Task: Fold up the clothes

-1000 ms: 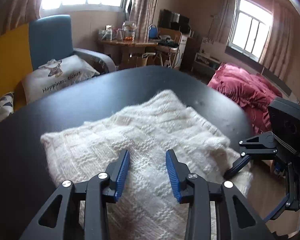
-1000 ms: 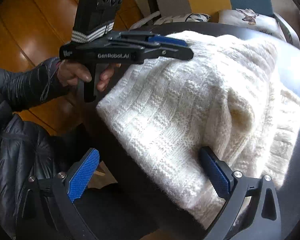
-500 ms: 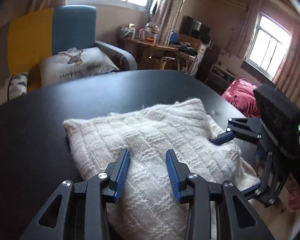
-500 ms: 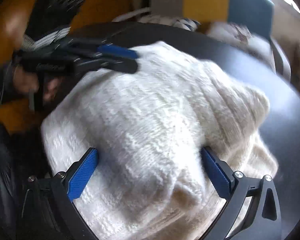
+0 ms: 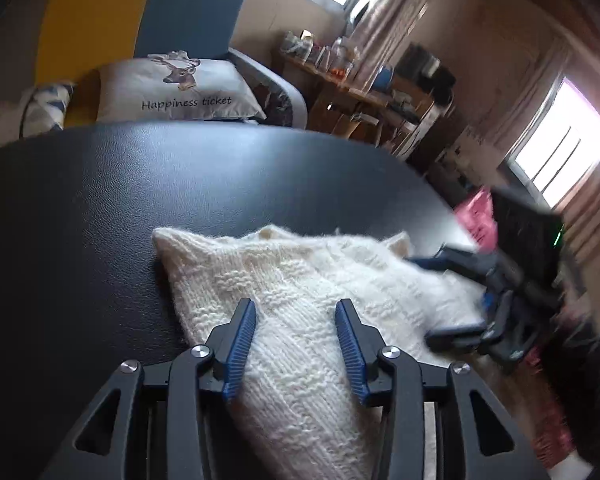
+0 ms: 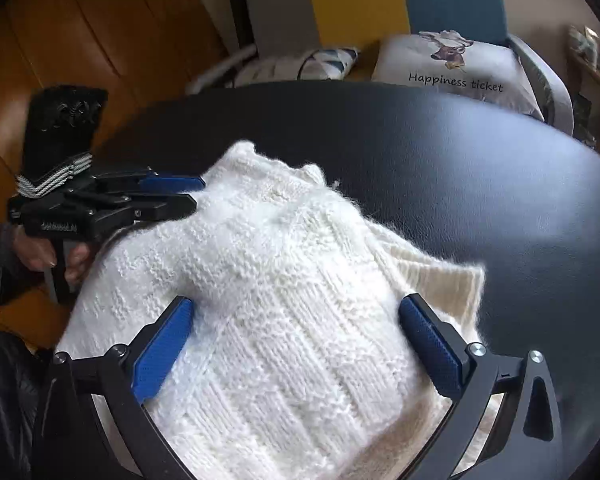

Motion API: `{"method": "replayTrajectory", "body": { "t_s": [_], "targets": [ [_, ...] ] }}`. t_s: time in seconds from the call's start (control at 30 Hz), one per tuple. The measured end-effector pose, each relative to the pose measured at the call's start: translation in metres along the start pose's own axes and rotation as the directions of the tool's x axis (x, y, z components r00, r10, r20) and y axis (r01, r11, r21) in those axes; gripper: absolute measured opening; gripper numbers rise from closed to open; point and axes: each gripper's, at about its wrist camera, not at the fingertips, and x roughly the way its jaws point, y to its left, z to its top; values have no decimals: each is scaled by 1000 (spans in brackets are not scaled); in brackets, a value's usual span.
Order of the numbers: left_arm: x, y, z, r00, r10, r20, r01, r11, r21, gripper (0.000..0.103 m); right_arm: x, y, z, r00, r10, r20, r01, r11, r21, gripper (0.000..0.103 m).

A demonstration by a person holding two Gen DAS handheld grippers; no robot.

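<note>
While the cream-white chunky knit sweater point(image 6: 268, 300) lies bundled in a thick, roughly folded stack on the black leather-textured surface point(image 5: 100, 208), the step in hand is judged to be a late one: squaring up or shifting the folded bundle rather than making a first fold.

Left tongs point(image 5: 296, 344): parted, knit lying between and under the blue pads; the jaws have just been opening a little and no pinch on the fabric is seen. They are seen again in the right wrist view point(image 6: 168, 194), at the sweater's left edge, held by a hand point(image 6: 56, 256) in a dark padded sleeve.

Right tongs point(image 6: 296, 344): spread wide, straddling the near hump of the sweater; the pads sit at its flanks, and no squeeze is evident. In the left wrist view they appear blurred at the sweater's right side point(image 5: 460, 292).

Next move, as judged: loose layers at the sweater's right edge, where a ribbed hem sticks out, would need tucking or flattening; soft bulky knit is likely to spring back unless pressed.

Room, relative to the sweater: beyond it bare surface, then a white cushion printed "Happiness ticket" point(image 6: 456, 68) on a blue and yellow armchair point(image 5: 188, 12). A cluttered wooden shelf point(image 5: 352, 88) and a bright window point(image 5: 560, 140) lie beyond it to the right. Wooden floor point(image 6: 60, 32) is seen to its left.
</note>
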Motion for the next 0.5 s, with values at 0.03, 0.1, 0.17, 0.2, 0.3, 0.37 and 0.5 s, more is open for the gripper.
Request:
{"method": "replayTrajectory", "body": {
  "t_s": [0.03, 0.1, 0.17, 0.2, 0.3, 0.37, 0.5],
  "targets": [
    [-4, 5, 1, 1000, -8, 17, 8, 1000, -18, 42, 0, 1, -1, 1000, -2, 10, 2, 1000, -3, 103],
    [-12, 15, 3, 998, -22, 52, 25, 998, -55, 42, -6, 4, -6, 1000, -5, 22, 5, 1000, -6, 103],
    [-19, 31, 6, 997, -25, 71, 33, 994, -101, 42, -5, 5, 0, 1000, -21, 13, 21, 1000, -12, 103],
    [-22, 39, 8, 997, -22, 73, 31, 992, -124, 42, -10, 9, 2, 999, -41, 12, 41, 999, -27, 103],
    [-23, 50, 15, 997, -22, 79, 32, 992, -123, 42, -21, 24, 8, 994, -102, 35, 104, 991, -80, 103],
    [-14, 42, 20, 997, -40, 63, 46, 995, -88, 42, -27, 34, 20, 993, -92, 78, 101, 989, -111, 103],
    [7, 27, 29, 997, -68, 22, 69, 997, -17, 42, -8, 47, 21, 997, -81, 19, 83, 986, -143, 103]
  ]
}}
